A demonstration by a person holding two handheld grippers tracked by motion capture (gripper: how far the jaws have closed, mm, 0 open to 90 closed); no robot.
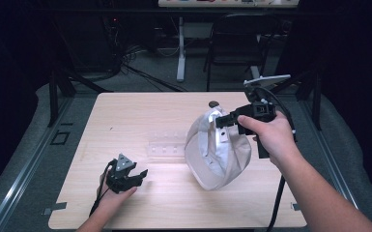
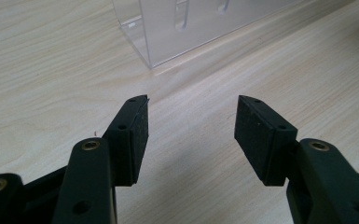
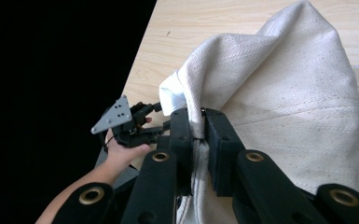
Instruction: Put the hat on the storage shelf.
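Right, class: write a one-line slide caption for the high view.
Right gripper lifts a white cloth bag by its rim above the wooden table; left gripper rests open.

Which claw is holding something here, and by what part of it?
The right claw is shut on the white cap, pinching the fabric edge at its rim. The left claw is open over the table, holding nothing.

Before you, a pale wooden table (image 1: 140, 111), a clear acrylic holder (image 1: 166, 149) lying at its middle, a small dark round object (image 1: 214, 103) near your far edge, beyond it a black chair (image 1: 236, 41) and a white table leg (image 1: 180, 48) on grey floor (image 1: 145, 67).
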